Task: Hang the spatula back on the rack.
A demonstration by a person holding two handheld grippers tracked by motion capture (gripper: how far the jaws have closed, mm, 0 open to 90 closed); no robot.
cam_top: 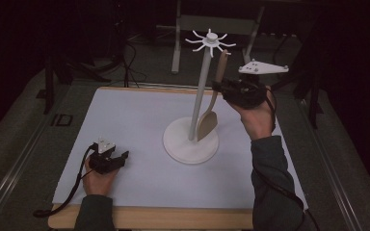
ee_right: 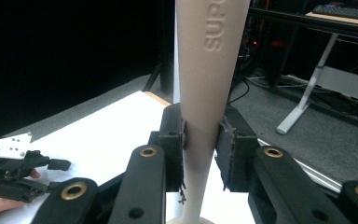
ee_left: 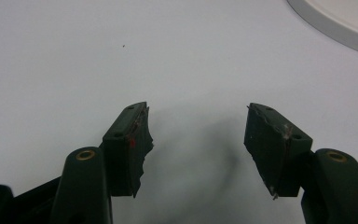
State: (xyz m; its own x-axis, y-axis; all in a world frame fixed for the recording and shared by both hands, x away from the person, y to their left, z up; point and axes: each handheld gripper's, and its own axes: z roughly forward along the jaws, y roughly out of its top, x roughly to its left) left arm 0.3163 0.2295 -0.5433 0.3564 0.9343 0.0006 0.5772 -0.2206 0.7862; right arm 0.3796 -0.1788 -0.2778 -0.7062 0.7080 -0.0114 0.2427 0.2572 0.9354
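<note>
I've got the right gripper clamped on the wooden spatula handle, held up beside the pole of the white utensil stand, blade just above its base. Left gripper rests on the white mat, jaws wide, nothing btwn them.

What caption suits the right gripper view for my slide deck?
Right gripper clamped on a beige spatula handle, white stand behind.

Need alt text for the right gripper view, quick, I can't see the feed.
The right gripper is shut on a beige spatula, clamping its handle between both black jaws, the handle running upright through the frame. Lower left, the left gripper rests on the white table; dark floor and a desk leg lie behind.
</note>
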